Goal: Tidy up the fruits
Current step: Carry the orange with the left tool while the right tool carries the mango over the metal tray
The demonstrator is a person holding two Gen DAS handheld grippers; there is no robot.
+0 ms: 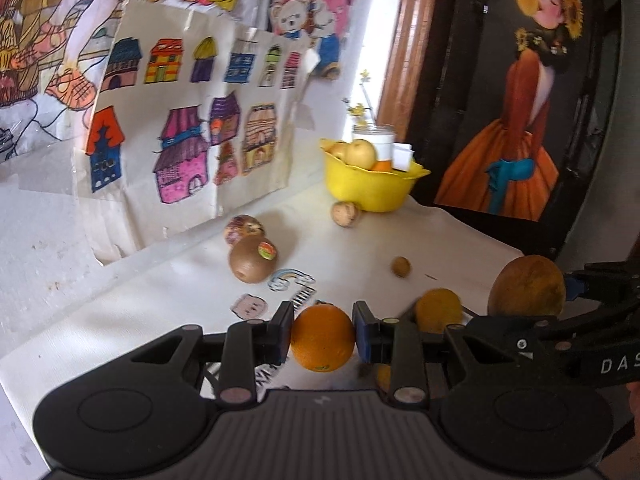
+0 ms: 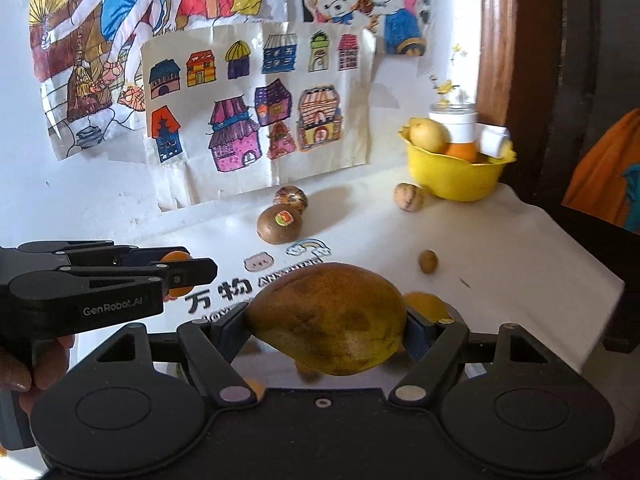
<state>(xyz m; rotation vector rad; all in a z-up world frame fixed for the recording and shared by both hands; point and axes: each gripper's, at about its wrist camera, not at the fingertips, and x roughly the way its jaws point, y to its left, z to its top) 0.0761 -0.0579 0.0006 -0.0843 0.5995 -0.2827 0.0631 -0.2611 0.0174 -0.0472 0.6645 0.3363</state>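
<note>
Left hand-held gripper [image 1: 322, 338] clamps an orange [image 1: 322, 339]; right hand-held gripper [image 2: 326, 320] grips a pear [image 2: 328, 318]; both well short of the yellow bowl [image 1: 370, 188]; the already heaped bowl may spill either fruit.

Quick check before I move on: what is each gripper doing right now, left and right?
Left gripper: closed on an orange, held clear of the table.
Right gripper: closed on a brownish-yellow pear, jaws wide around it.
</note>
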